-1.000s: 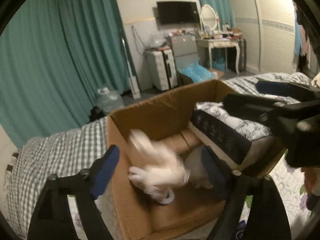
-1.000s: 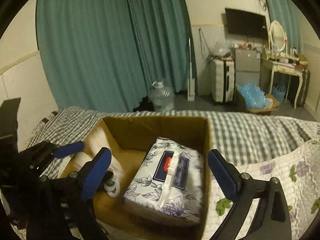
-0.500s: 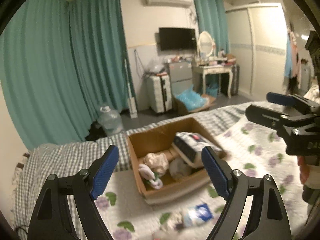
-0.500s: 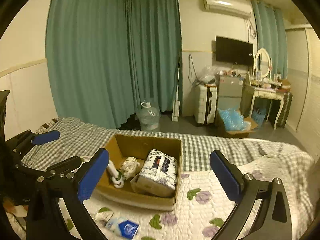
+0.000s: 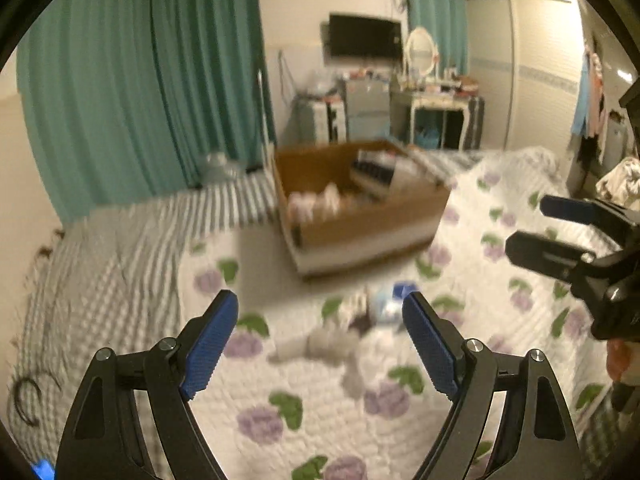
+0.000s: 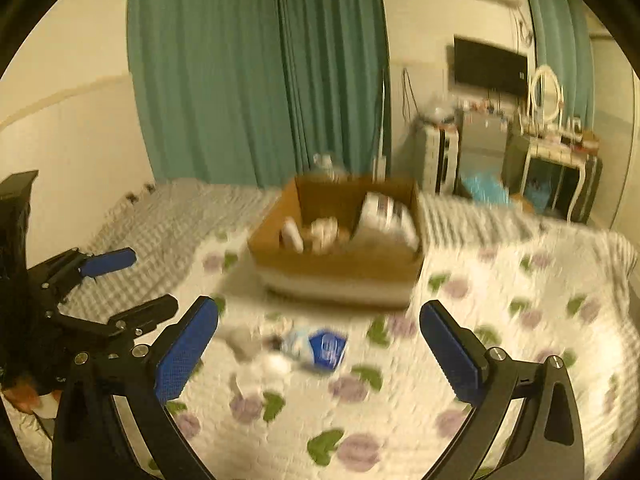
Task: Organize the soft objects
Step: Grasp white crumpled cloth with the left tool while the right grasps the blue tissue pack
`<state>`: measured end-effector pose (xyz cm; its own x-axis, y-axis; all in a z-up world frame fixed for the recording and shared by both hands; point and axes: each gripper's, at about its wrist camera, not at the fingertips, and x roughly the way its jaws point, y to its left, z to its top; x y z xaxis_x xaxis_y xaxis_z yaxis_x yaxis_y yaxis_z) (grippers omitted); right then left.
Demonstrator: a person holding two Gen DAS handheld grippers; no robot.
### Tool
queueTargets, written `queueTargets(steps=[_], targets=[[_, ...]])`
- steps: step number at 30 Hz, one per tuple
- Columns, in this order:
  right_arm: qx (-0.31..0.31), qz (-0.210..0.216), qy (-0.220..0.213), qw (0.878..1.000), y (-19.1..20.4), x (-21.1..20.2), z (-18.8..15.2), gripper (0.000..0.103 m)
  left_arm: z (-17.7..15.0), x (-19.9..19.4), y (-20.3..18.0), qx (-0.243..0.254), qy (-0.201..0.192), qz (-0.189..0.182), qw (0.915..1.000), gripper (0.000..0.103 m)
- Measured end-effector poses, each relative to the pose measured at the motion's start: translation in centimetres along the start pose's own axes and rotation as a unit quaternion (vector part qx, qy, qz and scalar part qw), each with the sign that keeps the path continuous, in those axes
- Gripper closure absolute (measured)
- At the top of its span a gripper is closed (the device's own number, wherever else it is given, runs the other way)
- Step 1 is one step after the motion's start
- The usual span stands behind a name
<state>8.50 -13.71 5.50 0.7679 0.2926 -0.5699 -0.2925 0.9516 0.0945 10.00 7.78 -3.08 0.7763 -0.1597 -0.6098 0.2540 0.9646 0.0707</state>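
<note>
Plenty of open floral quilt (image 6: 500,320) right of the brown cardboard box (image 6: 340,276), nothing sitting on it. Nearer us, a loose blurry clump, a blue-and-white packet (image 6: 320,346) and some whitish soft bits (image 5: 320,344), litters the middle. The box is already crowded with stuff; the checked blanket (image 5: 120,264) on its left lies bare.

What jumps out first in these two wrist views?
The open cardboard box mid-bed, already holding a tissue pack and pale soft items. Nearer the camera, a small blurred heap with a blue-and-white packet lies loose on the floral quilt. Both tongs frame the bottom of the views, left tongs and right tongs, open and empty.
</note>
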Motion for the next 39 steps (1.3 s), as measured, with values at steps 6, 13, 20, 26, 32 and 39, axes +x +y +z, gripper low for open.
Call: queueTargets(steps=[6, 13, 20, 26, 32, 39], targets=[[-0.004, -0.015, 0.073, 0.997, -1.0, 6.4, -5.2, 0.001, -4.4, 5.7, -0.7, -0.026, 0.053, -0.022, 0.9980, 0.017], [0.035, -0.017, 0.133, 0.990, -3.3, 11.9, -7.0, 0.001, -6.3, 10.1, -2.7, -0.046, 0.102, -0.069, 0.9913, 0.020], [0.064, -0.022, 0.143, 0.987, -4.9, 13.6, -7.1, 0.001, -6.3, 12.9, -3.4, -0.043, 0.116, -0.088, 0.9884, 0.055], [0.072, -0.025, 0.135, 0.988, -4.7, 13.6, -6.6, 0.001, -6.3, 11.3, -1.7, -0.055, 0.112, -0.092, 0.9879, 0.070], [0.043, -0.022, 0.120, 0.992, -3.2, 13.0, -6.4, 0.001, -5.5, 7.0, -0.5, -0.052, 0.069, -0.080, 0.9931, 0.070], [0.005, 0.008, 0.135, 0.991, -0.6, 15.3, -6.6, 0.001, -5.4, 6.1, 3.0, -0.081, 0.051, -0.027, 0.9951, 0.070]])
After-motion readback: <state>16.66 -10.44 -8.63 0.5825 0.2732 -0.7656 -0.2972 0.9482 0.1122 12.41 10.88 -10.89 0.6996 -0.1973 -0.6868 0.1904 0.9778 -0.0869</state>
